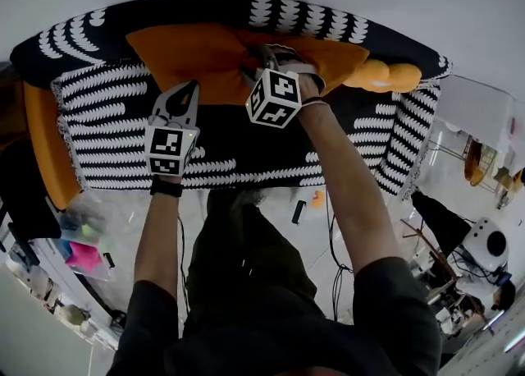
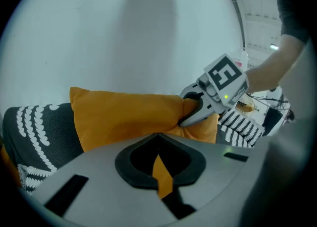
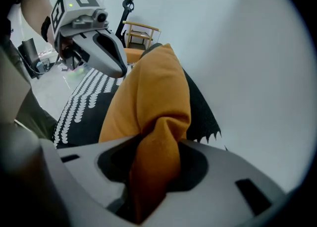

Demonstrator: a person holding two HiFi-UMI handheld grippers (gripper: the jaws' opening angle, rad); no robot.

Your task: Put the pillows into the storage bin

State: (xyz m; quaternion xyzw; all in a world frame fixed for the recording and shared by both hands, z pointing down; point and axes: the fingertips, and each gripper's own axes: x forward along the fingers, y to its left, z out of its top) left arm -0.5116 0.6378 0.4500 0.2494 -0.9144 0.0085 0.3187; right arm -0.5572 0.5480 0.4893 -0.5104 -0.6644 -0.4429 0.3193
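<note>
While the orange pillow leans against the backrest of the sofa, both grippers have hold of it. The sofa is draped in a black throw with white scallop print and stands against a plain white wall.

Right gripper: clenched on the pillow near its top right. Its own view shows a thick twisted fold of orange fabric filling the gap between the jaws.

Left gripper: at the pillow's lower edge, left of the right gripper and near it. Its own view shows the jaws almost together, with only a thin sliver of orange fabric between them — a light pinch, not a full bite.

Pillow fabric is bunched and creased round the right gripper's hold; the left corner stands out sharp against the wall.

Other items: a second orange cushion at the right end of the backrest, apart from the held pillow — untouched. A dark object lies on the pale floor in front of the sofa.
</note>
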